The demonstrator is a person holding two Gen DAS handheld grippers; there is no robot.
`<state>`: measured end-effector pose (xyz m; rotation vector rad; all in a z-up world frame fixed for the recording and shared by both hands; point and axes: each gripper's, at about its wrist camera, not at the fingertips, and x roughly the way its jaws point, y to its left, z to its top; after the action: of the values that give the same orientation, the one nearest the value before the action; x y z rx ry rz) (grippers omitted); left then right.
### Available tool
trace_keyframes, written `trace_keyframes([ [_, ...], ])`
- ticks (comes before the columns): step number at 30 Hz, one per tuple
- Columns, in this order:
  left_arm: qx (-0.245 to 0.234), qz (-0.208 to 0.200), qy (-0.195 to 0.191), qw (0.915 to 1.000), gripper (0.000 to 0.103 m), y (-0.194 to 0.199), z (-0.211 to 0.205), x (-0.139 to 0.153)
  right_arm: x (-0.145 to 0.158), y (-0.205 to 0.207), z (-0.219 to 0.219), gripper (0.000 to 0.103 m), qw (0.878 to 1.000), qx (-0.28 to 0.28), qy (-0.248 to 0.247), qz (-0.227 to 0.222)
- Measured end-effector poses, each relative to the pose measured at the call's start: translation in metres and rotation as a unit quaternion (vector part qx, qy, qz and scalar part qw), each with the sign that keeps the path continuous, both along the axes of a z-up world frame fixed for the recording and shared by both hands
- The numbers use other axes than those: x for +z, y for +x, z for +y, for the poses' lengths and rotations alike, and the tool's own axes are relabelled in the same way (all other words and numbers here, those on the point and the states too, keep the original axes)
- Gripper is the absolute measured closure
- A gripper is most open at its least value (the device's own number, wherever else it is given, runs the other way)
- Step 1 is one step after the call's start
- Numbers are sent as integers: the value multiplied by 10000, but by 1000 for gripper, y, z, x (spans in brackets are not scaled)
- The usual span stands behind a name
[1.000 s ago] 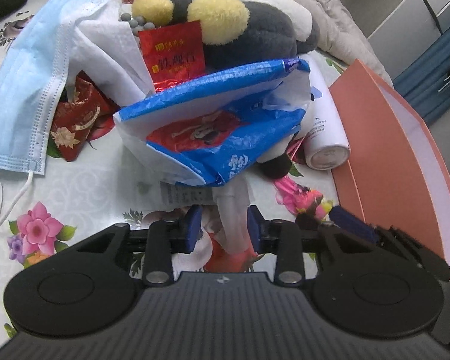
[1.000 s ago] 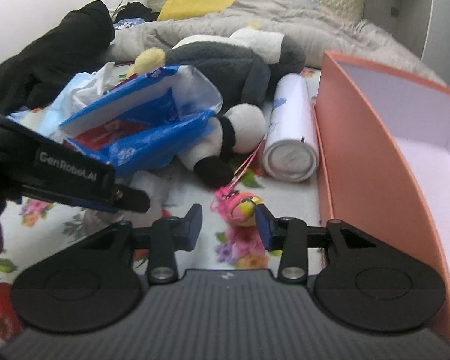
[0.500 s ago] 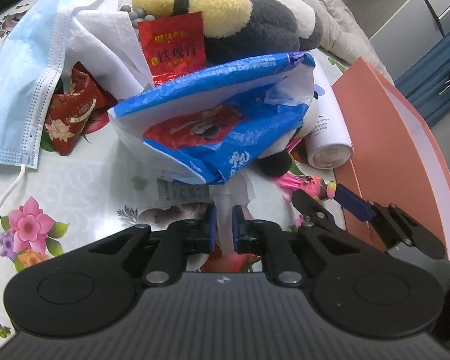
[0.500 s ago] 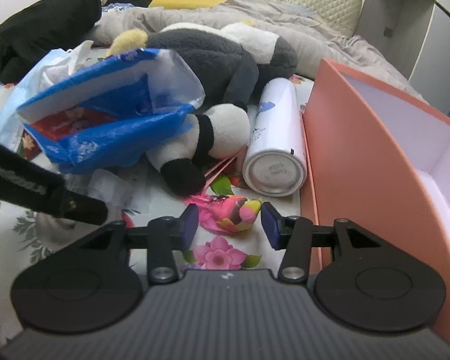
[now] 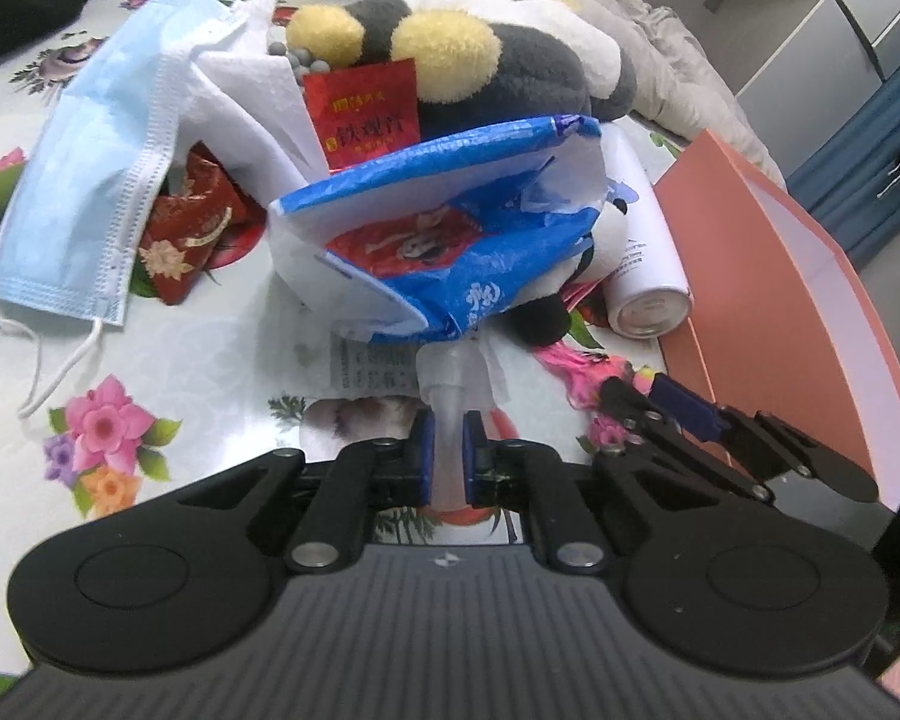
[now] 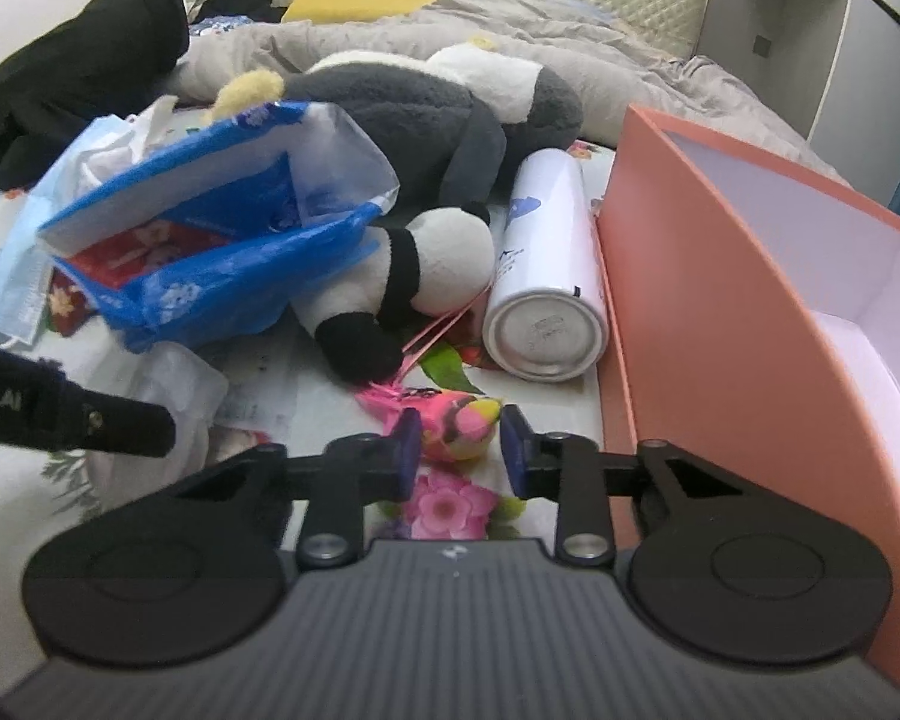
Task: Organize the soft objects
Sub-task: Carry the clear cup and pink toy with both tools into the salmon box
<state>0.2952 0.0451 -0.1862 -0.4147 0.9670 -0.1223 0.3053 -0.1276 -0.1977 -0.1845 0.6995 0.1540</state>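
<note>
Blue-padded left tool (image 5: pixel 447 450): clamped on a crumpled white tissue (image 5: pixel 450 384) drawn out of a blue plastic tissue pack (image 5: pixel 444 252).
Right tool (image 6: pixel 455 447): pads held apart, with a small pink and yellow plush bird (image 6: pixel 459 423) seen between them on the floral bed sheet (image 5: pixel 168 360).
Tissue pack: propped against a grey, white and yellow plush toy (image 6: pixel 426 114).
White spray can (image 6: pixel 546 276): laid just beside an orange cardboard box (image 6: pixel 708 276).
</note>
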Motion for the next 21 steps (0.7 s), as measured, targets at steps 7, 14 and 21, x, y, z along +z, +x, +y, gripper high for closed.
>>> trace_keyframes([
  [7, 46, -110, 18, 9999, 92, -36, 0, 13, 16, -33, -2, 84, 9998, 124, 135, 49],
  [14, 111, -183, 75, 9997, 92, -81, 1, 23, 31, -77, -4, 84, 9995, 256, 178, 52],
  [21, 139, -200, 171, 9996, 92, -116, 1, 21, 32, -115, -8, 84, 9988, 346, 308, 151],
])
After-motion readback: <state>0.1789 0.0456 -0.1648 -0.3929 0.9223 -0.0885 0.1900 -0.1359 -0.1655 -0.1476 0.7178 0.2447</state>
